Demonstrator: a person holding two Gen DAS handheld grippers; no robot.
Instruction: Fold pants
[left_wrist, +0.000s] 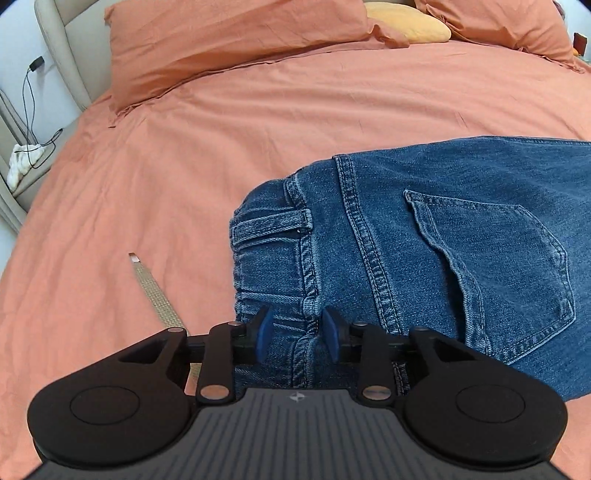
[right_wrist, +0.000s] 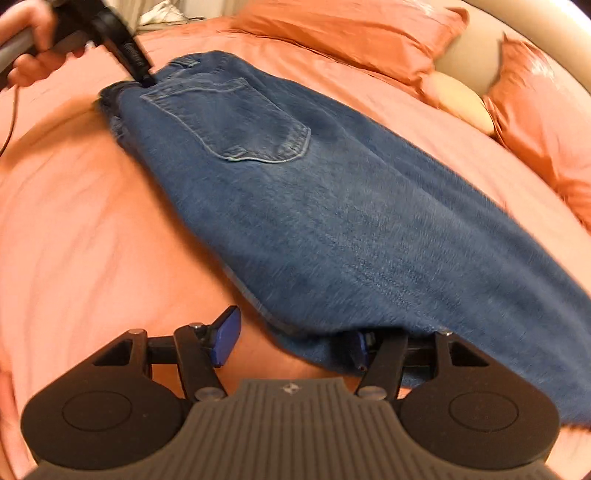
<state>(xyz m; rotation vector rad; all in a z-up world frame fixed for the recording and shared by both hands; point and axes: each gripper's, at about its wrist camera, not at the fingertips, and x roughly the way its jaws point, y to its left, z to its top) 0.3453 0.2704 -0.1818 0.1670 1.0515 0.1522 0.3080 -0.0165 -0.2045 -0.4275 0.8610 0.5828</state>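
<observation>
Blue jeans lie on the orange bedspread, back pocket up, legs folded together lengthwise. In the left wrist view my left gripper has its blue pads on either side of the bunched waistband and grips it. In the right wrist view the jeans stretch from the waistband at upper left to the leg at lower right. My right gripper is open at the leg's near edge; its right pad is partly under the denim, its left pad over bare bedspread. The left gripper shows at the waistband.
Orange pillows and a yellow cushion lie at the head of the bed. A beige woven strap lies on the bedspread left of the jeans. A nightstand with cables stands at far left.
</observation>
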